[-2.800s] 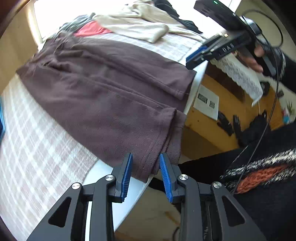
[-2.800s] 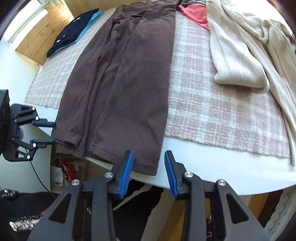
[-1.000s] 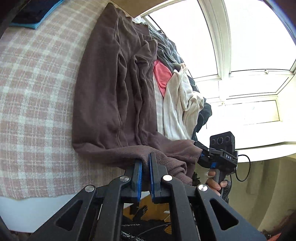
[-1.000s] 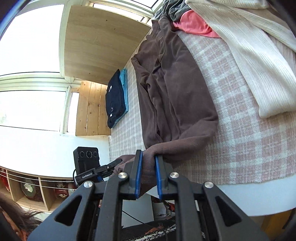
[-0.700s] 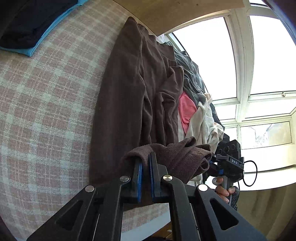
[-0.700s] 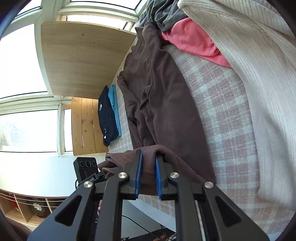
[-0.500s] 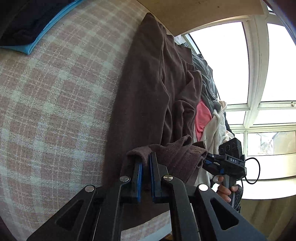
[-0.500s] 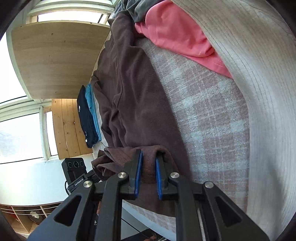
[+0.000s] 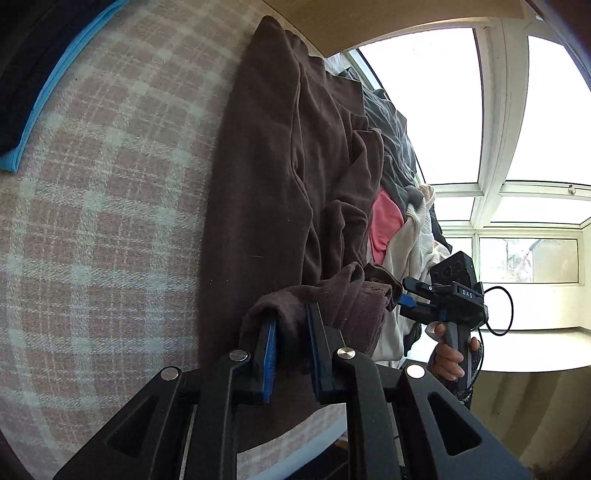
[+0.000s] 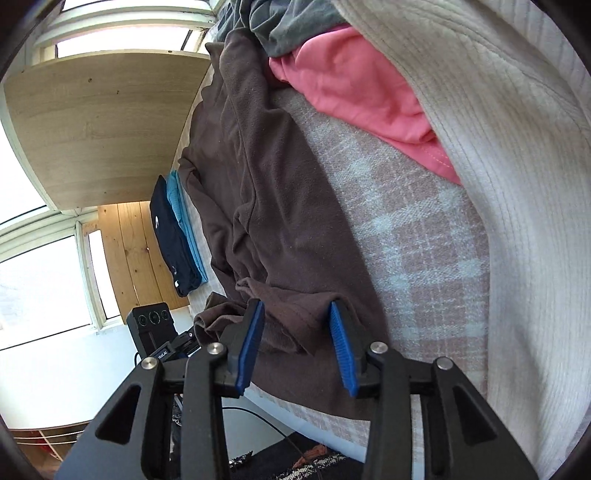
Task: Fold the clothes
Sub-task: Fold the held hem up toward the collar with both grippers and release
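Brown fleece trousers (image 9: 280,166) lie lengthwise on the checked tablecloth (image 9: 92,221). Their leg ends are folded back over the upper part. My left gripper (image 9: 291,325) has its jaws parted a little, and the folded hem (image 9: 332,295) still bunches between and over its fingers. In the right wrist view, my right gripper (image 10: 295,321) stands open over the trousers (image 10: 280,184), with the hem (image 10: 291,306) lying loose between its pads. The right gripper's body (image 9: 443,299), held by a hand, shows at the trousers' far side.
A folded navy and blue pile (image 10: 173,236) lies left of the trousers. A pink garment (image 10: 354,85), a grey one (image 10: 295,22) and a cream ribbed sweater (image 10: 517,184) crowd the right. The white table edge (image 10: 295,417) runs just below the grippers. Windows are behind.
Both grippers carried the trouser hems up from the table edge over the garment, folding it. The right gripper has now opened and dropped its hem; the left jaws have widened slightly.
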Demonstrator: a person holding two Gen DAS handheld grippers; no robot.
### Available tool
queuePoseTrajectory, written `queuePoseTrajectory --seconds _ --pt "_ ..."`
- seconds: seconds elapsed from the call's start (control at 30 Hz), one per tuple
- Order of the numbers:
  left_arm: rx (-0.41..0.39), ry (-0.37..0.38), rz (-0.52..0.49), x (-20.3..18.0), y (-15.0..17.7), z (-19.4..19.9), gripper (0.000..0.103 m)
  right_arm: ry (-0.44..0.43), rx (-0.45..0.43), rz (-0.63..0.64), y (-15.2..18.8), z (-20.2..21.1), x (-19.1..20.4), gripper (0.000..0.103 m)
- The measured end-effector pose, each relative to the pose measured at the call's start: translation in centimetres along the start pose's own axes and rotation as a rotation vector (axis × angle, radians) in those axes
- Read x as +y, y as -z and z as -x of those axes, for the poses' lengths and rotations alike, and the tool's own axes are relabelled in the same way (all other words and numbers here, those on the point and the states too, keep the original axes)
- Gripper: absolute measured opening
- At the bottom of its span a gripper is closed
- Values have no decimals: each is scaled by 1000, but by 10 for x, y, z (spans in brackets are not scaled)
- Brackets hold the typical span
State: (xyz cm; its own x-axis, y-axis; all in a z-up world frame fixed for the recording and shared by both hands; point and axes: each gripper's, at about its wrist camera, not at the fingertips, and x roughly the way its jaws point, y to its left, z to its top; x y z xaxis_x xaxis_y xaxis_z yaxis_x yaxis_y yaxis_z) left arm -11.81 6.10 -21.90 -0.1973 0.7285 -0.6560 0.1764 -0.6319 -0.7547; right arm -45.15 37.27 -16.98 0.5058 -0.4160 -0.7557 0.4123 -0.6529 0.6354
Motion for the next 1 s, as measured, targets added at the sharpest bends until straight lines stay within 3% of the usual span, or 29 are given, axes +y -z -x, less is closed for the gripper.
queuePoseTrajectory --seconds 0.07,0.17,0.23,0.3,0.37,0.47,0.5,0.57,0.6,0.63,0.7,0.83,1.0 --pt "6 -6 -40 -4 -2 3 14 35 -88 67 2 17 13 36" --pt "18 5 -100 -10 -5 8 18 125 -188 278 19 35 44 36" --pt "43 63 -93 -9 -9 5 44 153 -221 443 38 36 66 36" --pt "32 65 -81 -9 -15 5 49 177 -215 599 59 23 85 36" --pt "13 48 -77 -9 -20 7 49 254 -174 690 69 -5 91 36" --pt "-58 -51 -92 -6 -25 25 49 370 -111 826 84 -48 101 36" --pt "-90 -124 -131 -8 -25 32 49 409 -89 871 89 -62 104 36" --pt "-163 -367 -338 -28 -12 44 49 497 -93 907 89 -77 102 36" --pt "-171 -407 -415 -38 -4 45 46 530 -103 910 85 -79 99 36" --pt "-170 -409 -471 -47 4 44 36 531 -104 907 83 -79 97 36" --pt "-155 -424 -593 -69 21 35 29 524 -107 903 81 -77 97 36" --pt "-121 -469 -784 -103 51 -1 29 550 -116 945 88 -77 103 36" --pt "-60 -431 -769 -107 43 -34 29 560 -132 952 94 -71 103 36"
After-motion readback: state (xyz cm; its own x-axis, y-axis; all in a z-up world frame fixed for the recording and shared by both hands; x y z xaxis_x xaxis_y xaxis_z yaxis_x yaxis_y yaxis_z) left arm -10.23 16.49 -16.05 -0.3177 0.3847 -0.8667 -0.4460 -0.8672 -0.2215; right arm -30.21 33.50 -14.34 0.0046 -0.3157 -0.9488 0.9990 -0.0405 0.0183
